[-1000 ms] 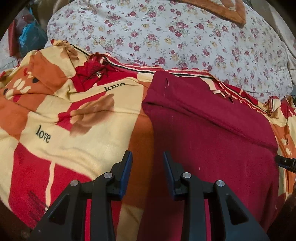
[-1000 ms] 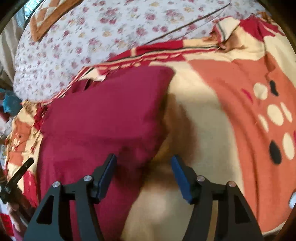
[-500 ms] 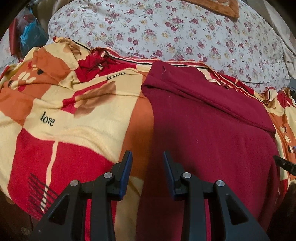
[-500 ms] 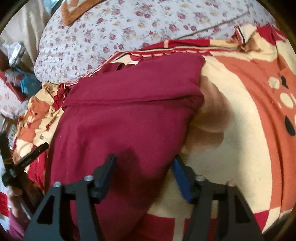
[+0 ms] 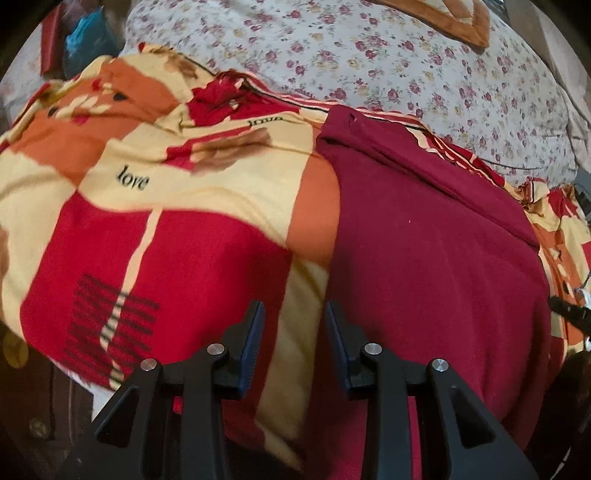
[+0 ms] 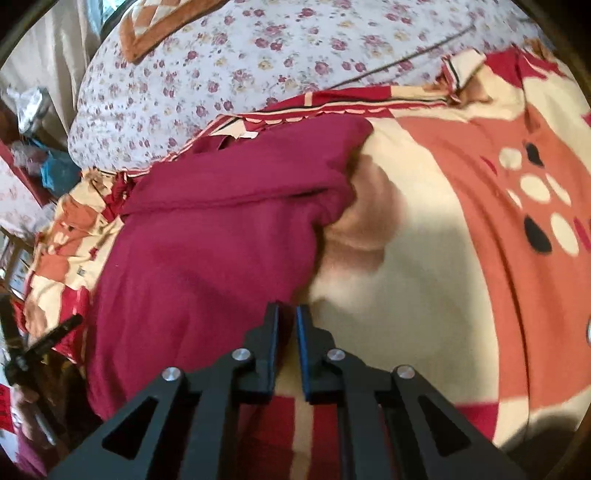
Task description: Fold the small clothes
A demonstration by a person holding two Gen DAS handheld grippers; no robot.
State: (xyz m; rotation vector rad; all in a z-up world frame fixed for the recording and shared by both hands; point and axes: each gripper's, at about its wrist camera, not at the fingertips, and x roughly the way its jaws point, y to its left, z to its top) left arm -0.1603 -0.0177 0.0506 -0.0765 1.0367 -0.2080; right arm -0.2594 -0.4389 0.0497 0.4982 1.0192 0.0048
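A maroon garment (image 5: 436, 266) (image 6: 207, 258) lies flat on a patterned blanket, its far end folded over into a band. My left gripper (image 5: 293, 328) hangs over the blanket at the garment's near left edge, jaws open with only blanket showing between them. My right gripper (image 6: 286, 325) is at the garment's near right edge. Its jaws are closing to a narrow slit, and a sliver of maroon cloth sits between the pads. The other gripper shows at the edge of each wrist view as a black tip (image 5: 569, 314) (image 6: 48, 343).
The red, orange and cream blanket (image 5: 166, 206) (image 6: 443, 258) covers the near bed. A floral quilt (image 5: 369, 55) (image 6: 258, 55) lies behind it. Clutter and a blue bag (image 5: 88, 33) sit beyond the far left; the bed's near edge drops to a dark floor.
Both wrist views have drawn back toward the near edge of the bed, so more of the garment shows. The right jaws have gone from wide apart to a slit at the garment's edge.
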